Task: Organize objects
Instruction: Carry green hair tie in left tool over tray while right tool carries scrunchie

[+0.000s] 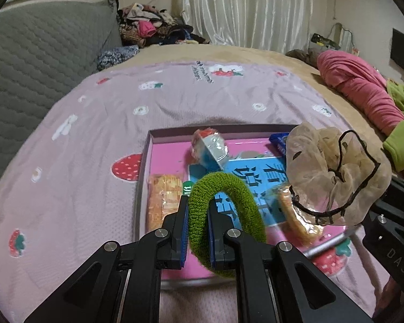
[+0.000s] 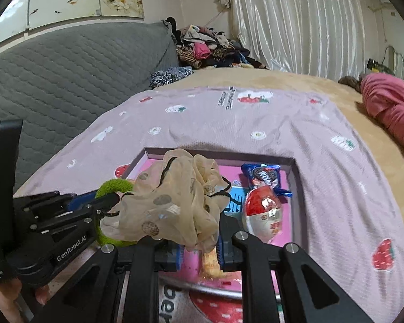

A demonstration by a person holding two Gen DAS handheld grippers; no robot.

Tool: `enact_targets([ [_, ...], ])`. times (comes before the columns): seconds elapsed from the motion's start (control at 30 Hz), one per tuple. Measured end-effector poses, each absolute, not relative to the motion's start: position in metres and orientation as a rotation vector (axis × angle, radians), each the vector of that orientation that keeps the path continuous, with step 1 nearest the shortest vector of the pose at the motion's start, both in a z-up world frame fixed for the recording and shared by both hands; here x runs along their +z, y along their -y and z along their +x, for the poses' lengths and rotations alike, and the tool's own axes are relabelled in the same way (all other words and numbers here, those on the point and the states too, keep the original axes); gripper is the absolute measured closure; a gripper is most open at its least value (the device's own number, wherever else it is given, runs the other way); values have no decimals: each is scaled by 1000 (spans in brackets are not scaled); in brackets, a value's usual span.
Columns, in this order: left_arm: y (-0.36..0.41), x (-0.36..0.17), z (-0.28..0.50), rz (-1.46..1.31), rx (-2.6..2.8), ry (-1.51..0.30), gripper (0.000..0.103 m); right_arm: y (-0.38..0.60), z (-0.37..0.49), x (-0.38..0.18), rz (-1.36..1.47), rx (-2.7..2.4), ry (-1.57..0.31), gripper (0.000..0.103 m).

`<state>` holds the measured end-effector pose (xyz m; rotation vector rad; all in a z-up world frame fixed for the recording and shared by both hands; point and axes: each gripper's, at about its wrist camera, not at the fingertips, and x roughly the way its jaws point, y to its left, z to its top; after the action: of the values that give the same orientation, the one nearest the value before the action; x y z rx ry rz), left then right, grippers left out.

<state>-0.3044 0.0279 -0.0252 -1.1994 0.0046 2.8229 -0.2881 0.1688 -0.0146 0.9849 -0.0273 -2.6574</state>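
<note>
My left gripper (image 1: 198,212) is shut on a green terry hair tie (image 1: 229,188) and holds it above the pink box (image 1: 161,140). My right gripper (image 2: 199,245) is shut on a beige sheer scrunchie (image 2: 175,202), also above the box; the scrunchie also shows in the left wrist view (image 1: 334,175). The green tie and left gripper show at the left of the right wrist view (image 2: 113,185). In the box lie a blue Oreo pack (image 2: 264,175), a red-and-white wrapped egg (image 2: 264,215), an orange snack pack (image 1: 161,199) and a blue booklet (image 1: 253,177).
The box rests on a pink strawberry-print sheet (image 1: 121,102) on a bed. A grey quilted headboard (image 1: 40,53) is at the left, a clothes pile (image 1: 148,27) at the back, and a red garment (image 1: 363,88) at the right.
</note>
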Motion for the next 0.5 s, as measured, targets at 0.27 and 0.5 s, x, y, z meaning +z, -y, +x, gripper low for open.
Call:
enact_targets([
  [0.27, -20, -56, -324, -1211, 2825, 38, 91, -161, -308, -44, 1000, -2658, -6, 84],
  [0.5, -22, -68, -332, -1205, 2818, 16, 90, -148, -322, -67, 1048, -2650, -95, 80],
])
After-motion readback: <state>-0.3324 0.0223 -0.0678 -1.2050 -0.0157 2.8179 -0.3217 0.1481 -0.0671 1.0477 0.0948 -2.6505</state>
